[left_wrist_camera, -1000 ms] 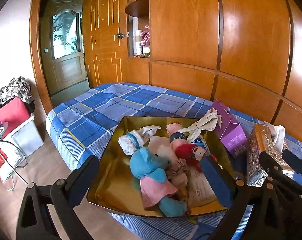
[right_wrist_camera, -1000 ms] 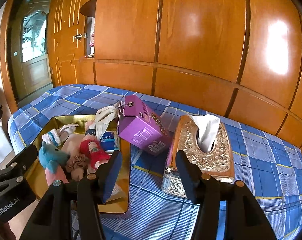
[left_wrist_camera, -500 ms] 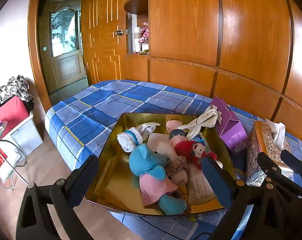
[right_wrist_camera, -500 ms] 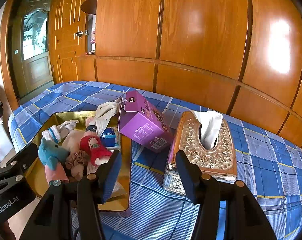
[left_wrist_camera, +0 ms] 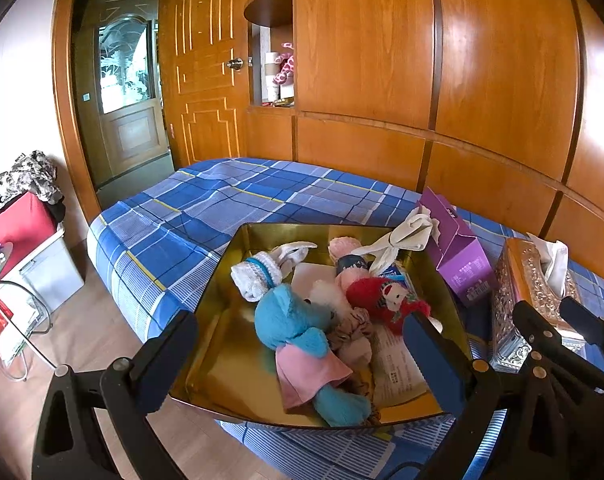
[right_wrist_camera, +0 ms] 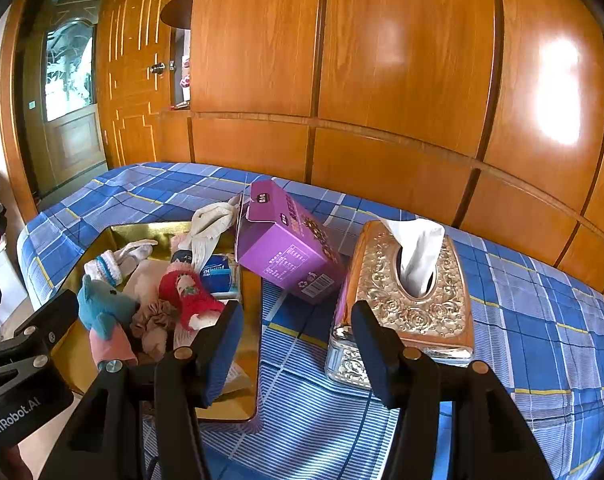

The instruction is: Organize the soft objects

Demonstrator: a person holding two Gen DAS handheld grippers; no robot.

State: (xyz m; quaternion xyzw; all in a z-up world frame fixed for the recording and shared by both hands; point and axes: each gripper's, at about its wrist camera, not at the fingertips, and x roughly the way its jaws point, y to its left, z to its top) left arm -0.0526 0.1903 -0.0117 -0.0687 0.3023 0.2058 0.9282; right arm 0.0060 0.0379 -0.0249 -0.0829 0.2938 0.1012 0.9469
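A gold tray lies on the blue plaid bed and holds a pile of soft things: a blue plush toy in a pink skirt, a red plush doll, a rolled white sock, a brown scrunchie and a cream cloth draped over the far rim. My left gripper hovers open in front of the tray, with nothing between its fingers. My right gripper hangs open above the bed between the tray and the tissue box, holding nothing.
A purple carton leans beside the tray. An ornate gold tissue box stands to its right. Wooden wardrobe panels back the bed. On the floor at left are a red bag and a white bin.
Both views have shifted slightly: the tray and boxes now sit a little lower and farther off. Nothing on the bed has moved and both grippers stay open.
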